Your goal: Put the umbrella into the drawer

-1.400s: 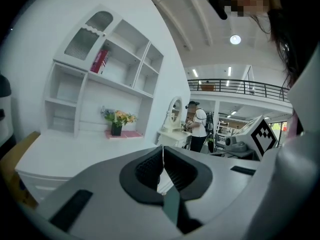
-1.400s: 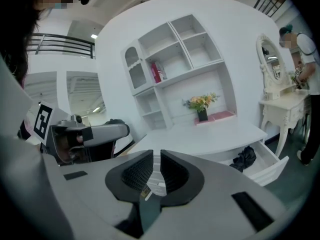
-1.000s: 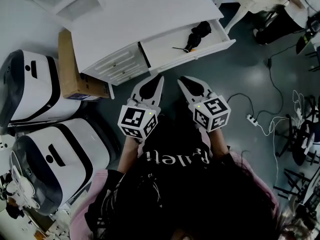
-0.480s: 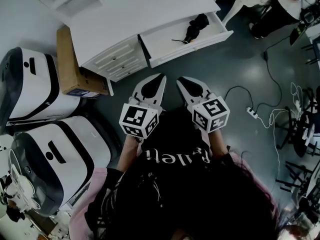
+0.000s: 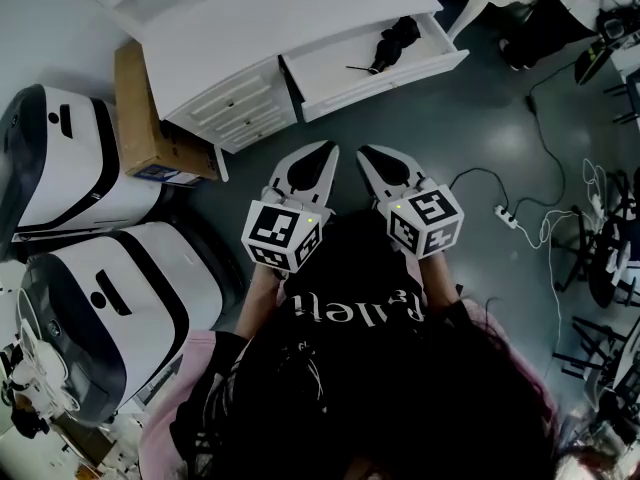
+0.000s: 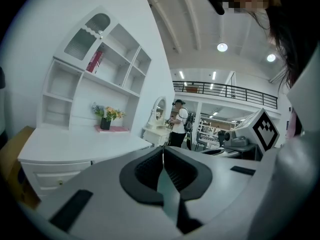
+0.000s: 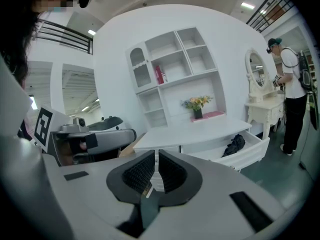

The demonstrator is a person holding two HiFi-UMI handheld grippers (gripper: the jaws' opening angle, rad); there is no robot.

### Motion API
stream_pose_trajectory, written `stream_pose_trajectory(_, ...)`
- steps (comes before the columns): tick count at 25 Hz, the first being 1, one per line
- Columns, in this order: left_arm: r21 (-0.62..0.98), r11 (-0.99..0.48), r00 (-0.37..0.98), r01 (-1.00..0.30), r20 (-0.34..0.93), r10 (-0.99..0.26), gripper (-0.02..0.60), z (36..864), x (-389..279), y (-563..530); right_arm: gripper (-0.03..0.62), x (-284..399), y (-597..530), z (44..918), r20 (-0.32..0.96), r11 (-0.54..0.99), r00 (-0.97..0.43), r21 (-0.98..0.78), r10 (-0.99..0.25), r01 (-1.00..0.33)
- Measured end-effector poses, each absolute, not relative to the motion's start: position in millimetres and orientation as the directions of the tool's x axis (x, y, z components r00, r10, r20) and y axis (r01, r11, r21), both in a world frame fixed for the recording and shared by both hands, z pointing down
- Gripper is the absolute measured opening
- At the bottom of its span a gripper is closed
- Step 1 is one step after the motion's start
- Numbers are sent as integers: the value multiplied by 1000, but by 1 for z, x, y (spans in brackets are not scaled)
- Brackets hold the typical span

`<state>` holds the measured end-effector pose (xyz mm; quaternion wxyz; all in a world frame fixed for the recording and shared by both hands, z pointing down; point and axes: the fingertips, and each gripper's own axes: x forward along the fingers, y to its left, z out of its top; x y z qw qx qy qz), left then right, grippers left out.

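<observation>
Left gripper (image 5: 323, 154) and right gripper (image 5: 367, 155) both clenched, empty, well apart from umbrella (image 5: 397, 42) lying in open drawer (image 5: 385, 86).

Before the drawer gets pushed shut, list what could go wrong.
1. The umbrella lies loose in the open drawer, its thin end sticking out sideways; it might jam if it shifts as the drawer closes.
2. A cable and power strip lie on the floor to the right of the person; a step that way could snag them.
</observation>
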<state>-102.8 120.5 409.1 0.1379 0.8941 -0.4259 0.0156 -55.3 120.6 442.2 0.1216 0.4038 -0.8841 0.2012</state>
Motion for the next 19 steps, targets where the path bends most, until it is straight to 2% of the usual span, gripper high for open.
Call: stream_pose_trajectory(19,245,-522,563,-817,145,-813,17,413,-131,138,57,-83,136,448,398,661,-698,-251,-596,-708)
